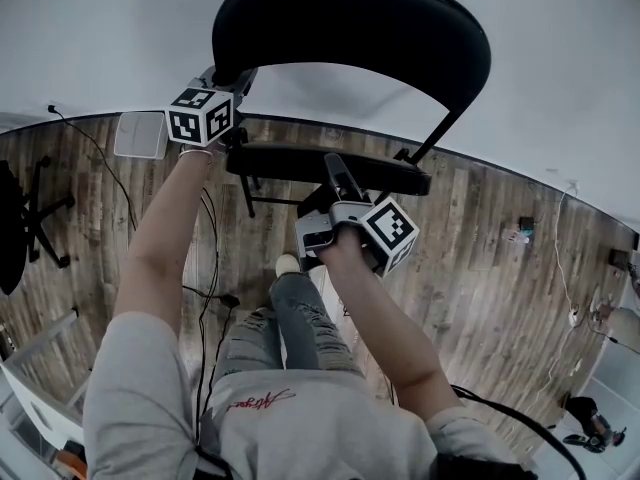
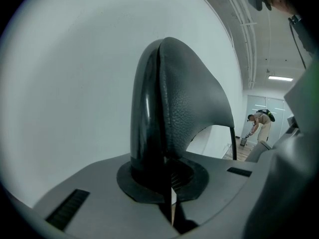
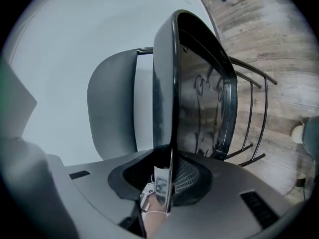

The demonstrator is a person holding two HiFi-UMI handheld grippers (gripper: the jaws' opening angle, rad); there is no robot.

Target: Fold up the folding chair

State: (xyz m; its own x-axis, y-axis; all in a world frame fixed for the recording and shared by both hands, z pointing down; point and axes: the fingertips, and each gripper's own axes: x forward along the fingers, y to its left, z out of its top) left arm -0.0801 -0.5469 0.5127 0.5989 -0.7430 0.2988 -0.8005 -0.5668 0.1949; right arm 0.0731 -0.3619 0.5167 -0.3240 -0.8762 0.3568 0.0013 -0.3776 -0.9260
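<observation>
A black folding chair stands against the white wall, with its curved backrest point(image 1: 350, 18) above its seat point(image 1: 290, 161). My left gripper point(image 1: 235, 80) is shut on the backrest's lower left edge. In the left gripper view the padded backrest point(image 2: 184, 103) rises straight out of the closed left gripper point(image 2: 164, 176). My right gripper point(image 1: 335, 168) is shut on the seat's front edge. In the right gripper view the seat point(image 3: 164, 83) stands edge-on between the jaws of the right gripper point(image 3: 167, 178). Its glossy underside and the wire legs point(image 3: 254, 113) are at the right, the backrest point(image 3: 112, 108) behind at the left.
The floor is wood planks. A white box point(image 1: 140, 133) and cables point(image 1: 205, 258) lie at the left, beside an office chair base point(image 1: 30, 213). The person's shoe point(image 1: 288, 264) is just below the seat. Small items point(image 1: 590, 418) sit at the far right. Another person point(image 2: 260, 123) bends down far off.
</observation>
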